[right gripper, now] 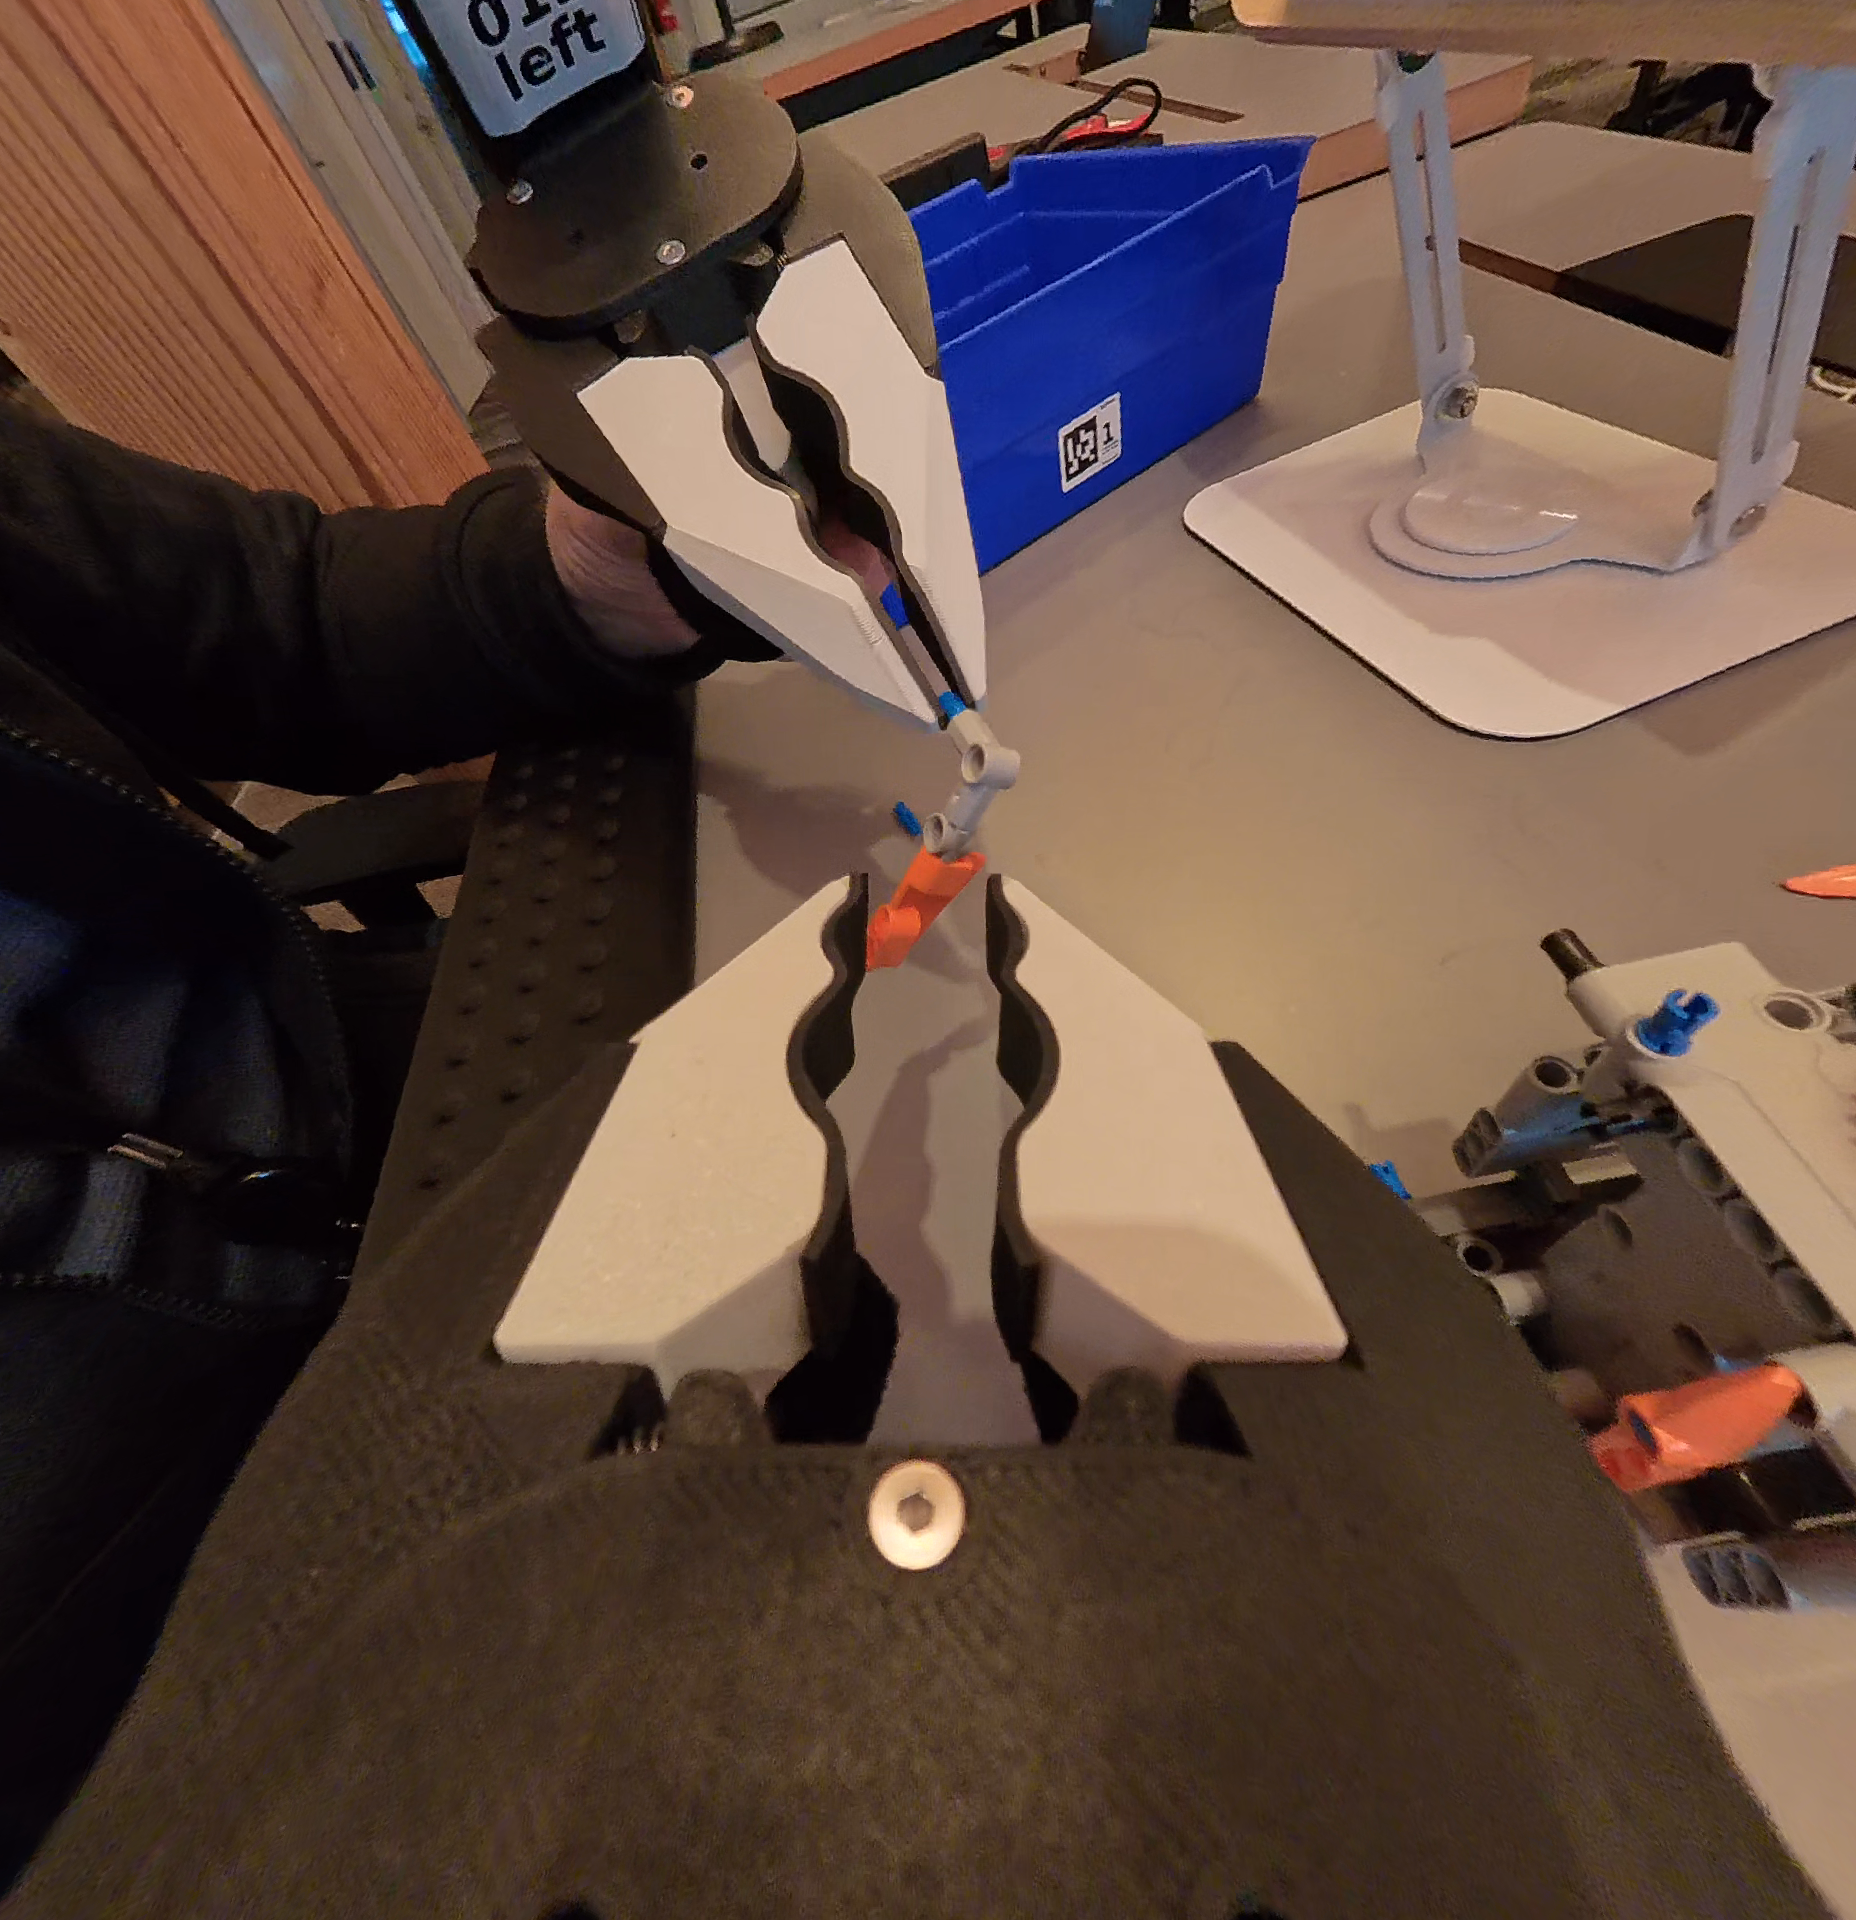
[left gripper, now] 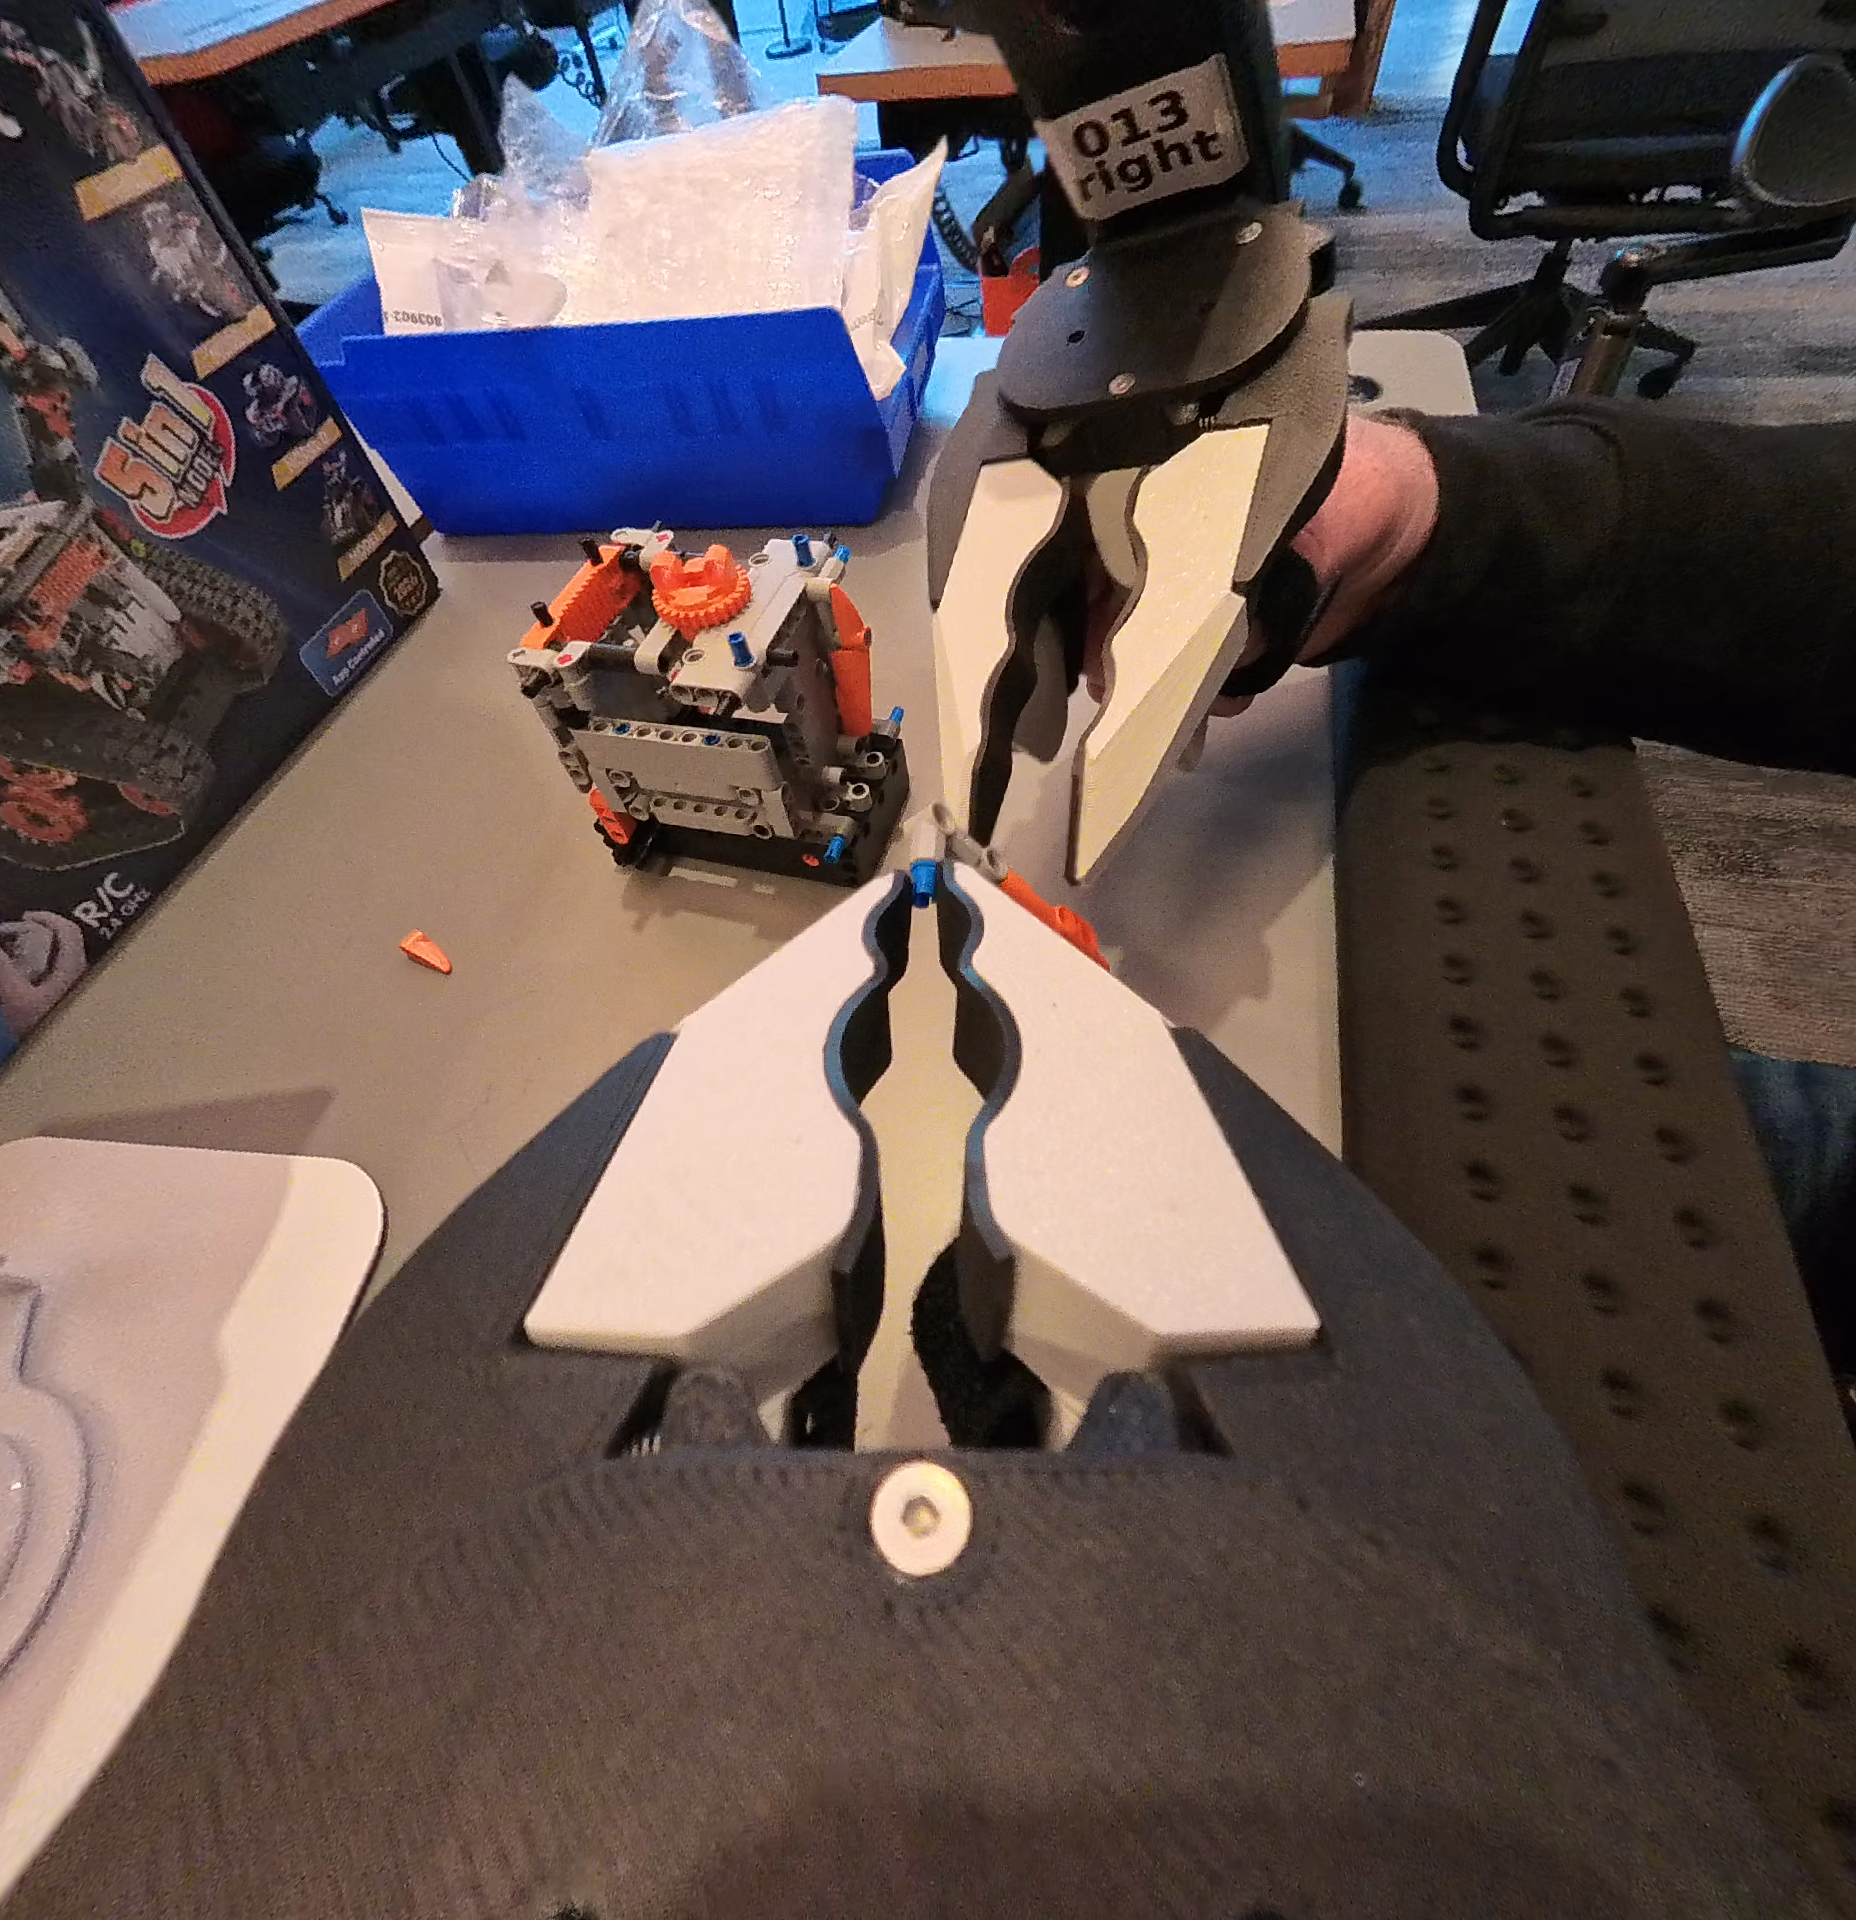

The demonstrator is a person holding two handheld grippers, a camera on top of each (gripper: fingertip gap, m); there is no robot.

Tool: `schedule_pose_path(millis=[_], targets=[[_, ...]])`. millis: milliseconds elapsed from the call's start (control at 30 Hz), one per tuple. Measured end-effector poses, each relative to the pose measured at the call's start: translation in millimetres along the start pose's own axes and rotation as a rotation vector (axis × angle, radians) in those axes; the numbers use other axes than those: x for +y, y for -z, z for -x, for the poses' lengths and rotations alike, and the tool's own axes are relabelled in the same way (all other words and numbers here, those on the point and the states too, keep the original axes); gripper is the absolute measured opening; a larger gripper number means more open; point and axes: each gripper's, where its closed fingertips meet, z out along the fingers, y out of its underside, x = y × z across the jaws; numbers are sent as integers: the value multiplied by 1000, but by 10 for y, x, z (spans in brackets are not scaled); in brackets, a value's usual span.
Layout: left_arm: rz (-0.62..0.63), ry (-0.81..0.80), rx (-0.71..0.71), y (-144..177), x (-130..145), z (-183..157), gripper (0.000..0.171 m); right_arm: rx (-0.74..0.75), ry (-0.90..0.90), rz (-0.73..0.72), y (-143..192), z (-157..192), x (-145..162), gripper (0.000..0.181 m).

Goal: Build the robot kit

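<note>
My left gripper [left gripper: 926, 883] is shut on the blue pin [left gripper: 922, 878] of a small linkage of grey connectors [right gripper: 971, 769]. An orange piece [right gripper: 919, 904] hangs at the linkage's lower end, just above the grey table [left gripper: 384, 831]. The left gripper also shows in the right wrist view [right gripper: 960, 717], coming in from the upper left. My right gripper [right gripper: 926, 894] is open, with the orange piece between its fingertips, close to the left finger. In the left wrist view the right gripper [left gripper: 1030, 854] points down beside the linkage. A brick model [left gripper: 716, 707] of grey, black and orange parts stands just beyond.
A blue bin [left gripper: 633, 416] with plastic bags stands at the back, a printed kit box [left gripper: 124, 520] at the left. A white stand base [right gripper: 1526, 582] sits on the table. A loose orange piece [left gripper: 425, 951] and a small blue pin [right gripper: 906, 816] lie on the table. A black perforated strip [left gripper: 1526, 1143] runs along the table edge. The tips of both grippers are at nearly the same place.
</note>
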Motion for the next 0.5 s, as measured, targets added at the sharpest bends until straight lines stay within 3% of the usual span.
schedule_pose_path(millis=[233,500], targets=[[18,46,-26,-2,66,114,2,37,0,51,-49,-49,84,25],[160,230,-4,29,402,285,3,70,29,143,-172,-52,211,23]])
